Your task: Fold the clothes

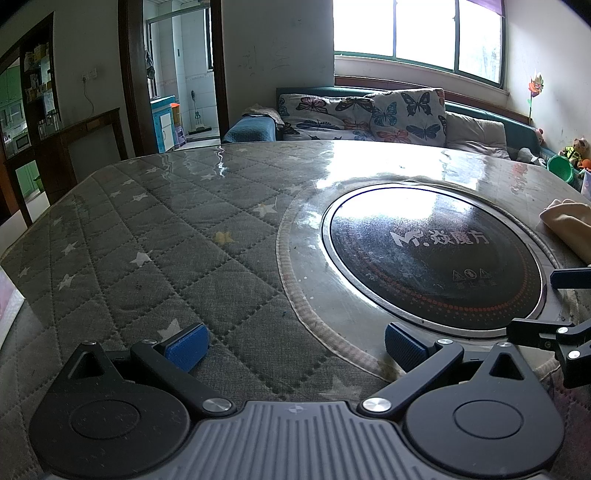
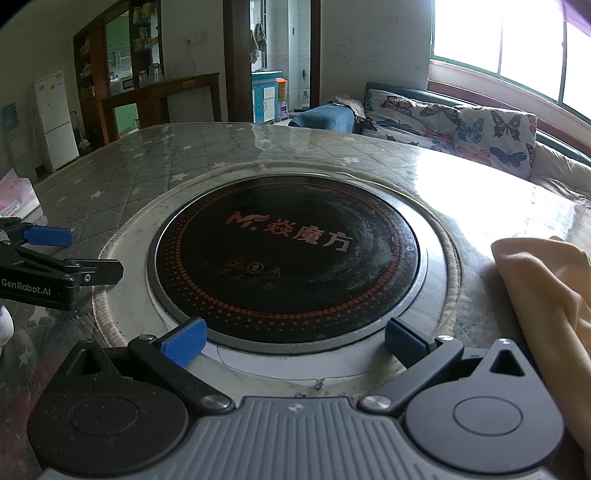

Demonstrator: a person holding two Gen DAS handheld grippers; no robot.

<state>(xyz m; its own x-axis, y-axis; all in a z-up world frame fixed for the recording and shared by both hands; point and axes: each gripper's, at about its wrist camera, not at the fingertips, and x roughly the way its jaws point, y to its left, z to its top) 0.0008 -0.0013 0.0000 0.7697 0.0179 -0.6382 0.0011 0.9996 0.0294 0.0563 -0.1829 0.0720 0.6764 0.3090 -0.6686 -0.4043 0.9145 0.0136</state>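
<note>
While both claws are hovering low over a round counter (image 1: 155, 229) covered in a grey quilted cloth with pale stars under a glossy clear sheet, neither one is holding anything; the left claw (image 1: 295, 345) is sitting spread wide above the quilted part, its blue pads (image 1: 186, 347) well apart with only bare cloth showing between them; the right claw (image 2: 295, 341) is likewise standing spread, its blue pads (image 2: 184, 341) framing the near rim of a black round hotplate (image 2: 288, 258) that is set into the middle of the counter and is bearing red lettering and a ring of red dots. The garment (image 2: 550, 295), a pale cream piece of clothing, is lying bunched at the right edge of the counter, just beside the right claw's right-hand finger and apart from the hotplate; whether it is touching that finger cannot be told; in the left wrist view only a corner of it is showing at the far right. Each claw is appearing at the margin of the other's view, the two sitting side by side. Behind the counter, a sofa (image 1: 369, 114) draped in a butterfly print is stretching beneath a bright window (image 1: 417, 33); a white fridge (image 2: 55, 118) is standing at the far left of the room.
</note>
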